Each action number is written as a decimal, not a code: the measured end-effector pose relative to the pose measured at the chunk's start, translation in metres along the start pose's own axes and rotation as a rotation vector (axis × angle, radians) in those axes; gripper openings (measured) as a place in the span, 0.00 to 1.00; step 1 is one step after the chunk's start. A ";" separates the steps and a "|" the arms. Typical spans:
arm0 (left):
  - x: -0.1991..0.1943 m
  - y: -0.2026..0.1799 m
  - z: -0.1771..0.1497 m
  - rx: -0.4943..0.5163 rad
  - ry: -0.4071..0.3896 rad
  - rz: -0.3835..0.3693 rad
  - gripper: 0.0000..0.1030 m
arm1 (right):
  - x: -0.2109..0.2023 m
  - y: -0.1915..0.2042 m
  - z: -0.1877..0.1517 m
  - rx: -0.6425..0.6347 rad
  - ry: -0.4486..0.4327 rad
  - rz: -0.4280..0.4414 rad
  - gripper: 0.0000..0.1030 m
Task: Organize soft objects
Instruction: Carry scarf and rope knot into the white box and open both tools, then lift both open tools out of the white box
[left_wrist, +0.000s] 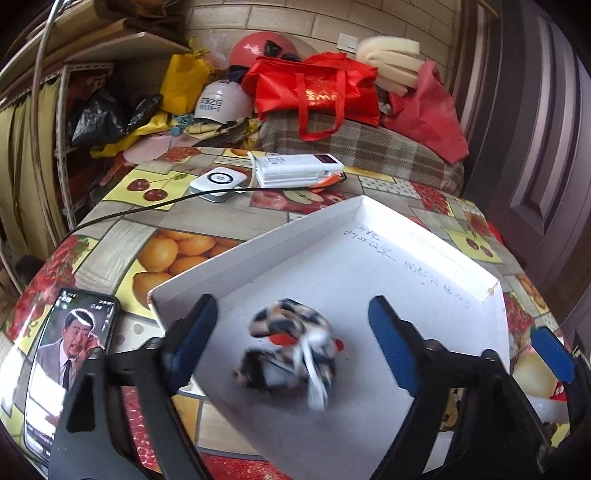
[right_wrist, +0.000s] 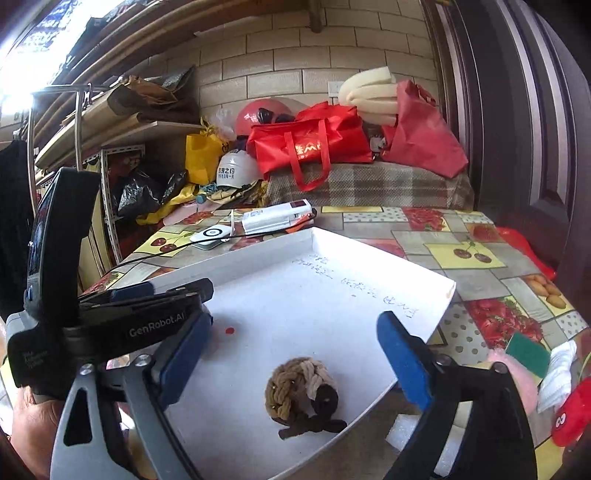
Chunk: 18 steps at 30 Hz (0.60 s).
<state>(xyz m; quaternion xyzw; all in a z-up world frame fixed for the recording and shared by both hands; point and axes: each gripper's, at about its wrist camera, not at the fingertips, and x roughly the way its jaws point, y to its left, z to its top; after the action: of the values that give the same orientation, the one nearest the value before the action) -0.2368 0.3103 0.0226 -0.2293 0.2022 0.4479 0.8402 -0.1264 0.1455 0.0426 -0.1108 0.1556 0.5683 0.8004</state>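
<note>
Showing white – the tray (left_wrist: 369, 258), faint grey scribbles across it. Showing black, white and a red spot on the cloth bundle (left_wrist: 291, 354). Showing tan, cream and dark brown on the rope knot (right_wrist: 301, 391). Wearing blue – the pads (right_wrist: 402, 354). Printing oranges, cherries and strawberries over the tablecloth (left_wrist: 177, 236).

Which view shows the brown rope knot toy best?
The right wrist view: the rope knot toy lies sharp and unobstructed in the white tray, between the open tool's fingers. The left wrist view does not show it.
</note>
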 end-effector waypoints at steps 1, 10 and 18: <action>-0.002 0.003 0.000 -0.017 -0.008 0.007 0.84 | -0.002 0.001 0.000 -0.007 -0.010 0.000 1.00; -0.026 0.021 -0.003 -0.100 -0.123 -0.007 0.84 | -0.015 0.000 0.002 -0.008 -0.094 0.006 1.00; -0.114 0.010 -0.013 -0.086 -0.521 -0.071 1.00 | -0.036 -0.005 -0.007 -0.022 -0.082 0.043 1.00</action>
<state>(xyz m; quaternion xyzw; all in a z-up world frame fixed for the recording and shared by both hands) -0.3064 0.2328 0.0725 -0.1486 -0.0485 0.4703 0.8686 -0.1336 0.1101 0.0491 -0.0926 0.1187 0.5911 0.7924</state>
